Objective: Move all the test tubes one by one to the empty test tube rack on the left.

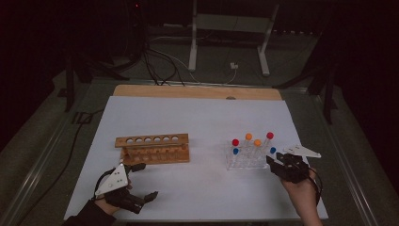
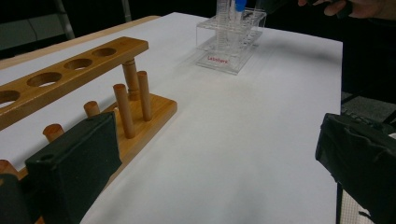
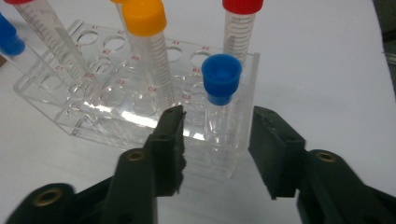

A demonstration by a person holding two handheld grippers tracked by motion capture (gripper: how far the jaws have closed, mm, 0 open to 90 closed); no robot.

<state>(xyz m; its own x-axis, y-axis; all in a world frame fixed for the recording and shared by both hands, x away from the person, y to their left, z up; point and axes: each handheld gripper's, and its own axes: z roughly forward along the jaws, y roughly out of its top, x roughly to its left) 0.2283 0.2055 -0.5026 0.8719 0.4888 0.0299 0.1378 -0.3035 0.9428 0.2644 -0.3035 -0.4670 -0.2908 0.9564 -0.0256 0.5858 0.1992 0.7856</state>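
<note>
Jaws of our right gripper (image 3: 217, 154) stand apart around the blue-capped tube (image 3: 221, 93) upright in the clear rack's (image 3: 140, 121) near corner, ready to grip, while our left gripper (image 1: 141, 186) waits with jaws wide by the wooden rack (image 1: 153, 148).

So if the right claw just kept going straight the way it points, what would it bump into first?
Most likely the blue-capped tube at the near corner of the clear rack: it stands straight ahead of the right claw, lined up with the gap. The depth is hard to judge.
</note>
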